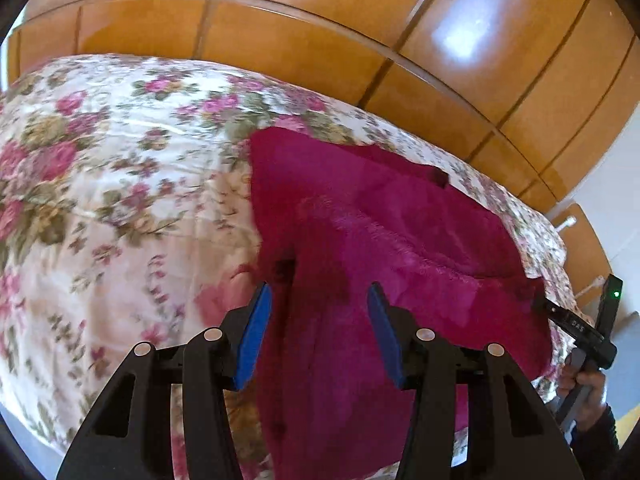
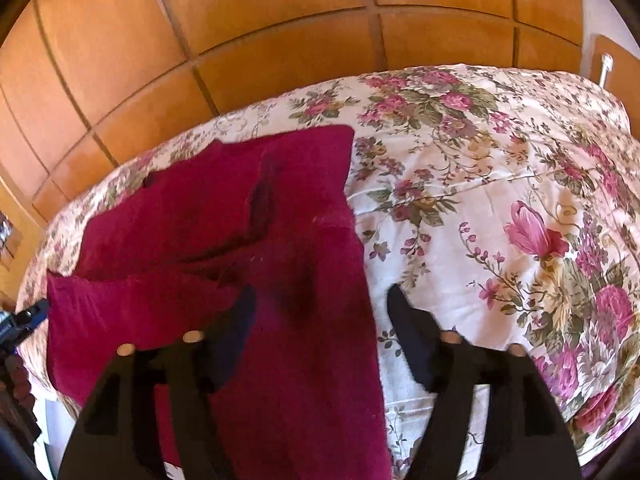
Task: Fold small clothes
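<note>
Observed: 1 magenta fleece garment (image 1: 400,240) lies on the bed (image 1: 100,200), on a floral bedspread, with wooden wardrobe doors (image 1: 320,40) behind. It is partly doubled over itself; a raised fold runs across its middle in both views.

Left tool (image 1: 320,320): released. Its 2 blue pads (image 1: 256,332) stand apart with fleece showing between and beyond them, but neither pad presses on it. In this view the garment lies straight ahead and to the right, its left edge just beside the left pad.

Right tool (image 2: 320,328): released, nothing clamped. Its dark fingers (image 2: 412,340) straddle the garment's right edge (image 2: 360,264); the left finger sits over fleece, the right over bare bedspread. The garment extends ahead and to the left from here.

Relation governing the next move: the garment's long axis appears to run away from both tools toward the wardrobe, and the 2 tools sit at its near end, 1 at each side edge. Neither is clearly nearer. Judgement: each tool needs to descend on its own near corner before any fold can be carried forward.
</note>
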